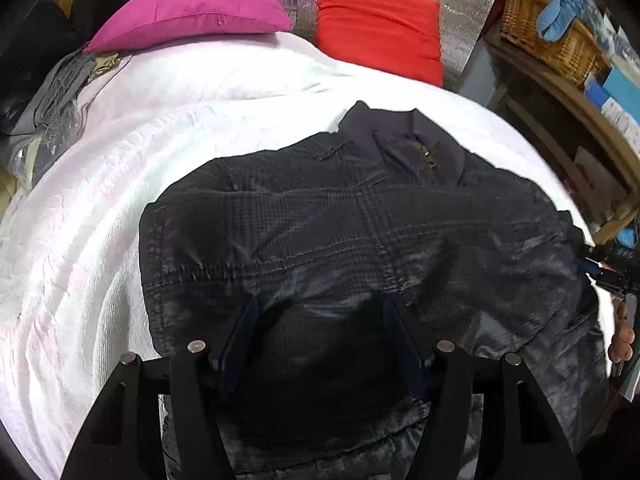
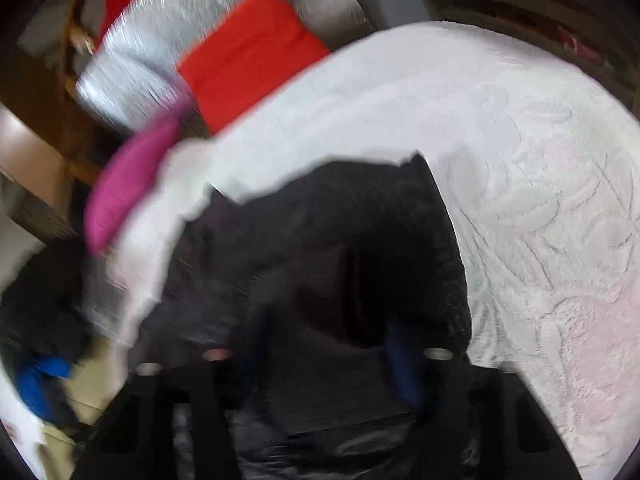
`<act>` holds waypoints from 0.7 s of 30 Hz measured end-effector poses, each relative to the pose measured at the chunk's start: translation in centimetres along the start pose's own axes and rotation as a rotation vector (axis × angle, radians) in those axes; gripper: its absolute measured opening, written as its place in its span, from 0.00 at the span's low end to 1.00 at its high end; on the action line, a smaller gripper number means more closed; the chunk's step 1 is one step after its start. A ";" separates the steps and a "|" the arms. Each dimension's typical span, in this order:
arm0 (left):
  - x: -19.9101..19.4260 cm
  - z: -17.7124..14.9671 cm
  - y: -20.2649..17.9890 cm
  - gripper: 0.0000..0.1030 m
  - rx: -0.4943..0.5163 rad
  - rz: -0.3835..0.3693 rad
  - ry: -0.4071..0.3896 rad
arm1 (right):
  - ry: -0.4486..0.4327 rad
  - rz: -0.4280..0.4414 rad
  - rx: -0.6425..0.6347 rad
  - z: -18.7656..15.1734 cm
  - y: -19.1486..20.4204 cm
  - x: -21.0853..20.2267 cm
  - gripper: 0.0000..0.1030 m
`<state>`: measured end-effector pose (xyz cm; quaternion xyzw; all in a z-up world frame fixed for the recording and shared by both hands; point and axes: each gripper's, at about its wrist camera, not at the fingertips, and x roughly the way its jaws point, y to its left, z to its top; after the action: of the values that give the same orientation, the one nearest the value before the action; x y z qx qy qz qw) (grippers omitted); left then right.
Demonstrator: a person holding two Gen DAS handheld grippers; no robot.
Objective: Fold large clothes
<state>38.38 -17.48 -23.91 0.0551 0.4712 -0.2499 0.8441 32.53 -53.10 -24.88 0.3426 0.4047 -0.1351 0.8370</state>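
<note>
A dark checked jacket (image 1: 340, 232) with a zip collar lies on a white bedspread (image 1: 100, 240), collar toward the far side. My left gripper (image 1: 320, 320) is open, its blue-padded fingers (image 1: 244, 328) spread just over the jacket's near part. The right wrist view is blurred: the jacket (image 2: 320, 248) fills the middle on the white bedspread (image 2: 540, 200). My right gripper (image 2: 324, 344) is open over the dark cloth, one blue finger (image 2: 404, 364) showing. The right gripper also shows at the left wrist view's right edge (image 1: 604, 268).
A magenta pillow (image 1: 188, 12) and a red pillow (image 1: 380, 36) lie at the head of the bed against silver foil. A wicker basket (image 1: 552, 36) sits on wooden shelves at right. Grey cloth (image 1: 52, 100) is piled at the bed's left edge.
</note>
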 end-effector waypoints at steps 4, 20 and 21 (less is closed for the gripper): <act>-0.6 0.2 -0.2 0.64 0.002 0.004 -0.028 | -0.090 -0.054 -0.064 -0.2 1.6 -2.0 0.12; -0.8 -0.3 -0.5 0.69 0.019 0.034 -0.063 | -0.156 0.045 0.048 0.3 -0.2 -4.9 0.94; -1.4 -0.2 -0.5 0.72 0.014 0.035 -0.093 | -0.204 0.072 0.042 0.0 0.1 -5.6 0.94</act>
<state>37.39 -17.29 -22.79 0.0579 0.4287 -0.2406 0.8689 29.01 -53.34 -20.50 0.3585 0.3017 -0.1477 0.8710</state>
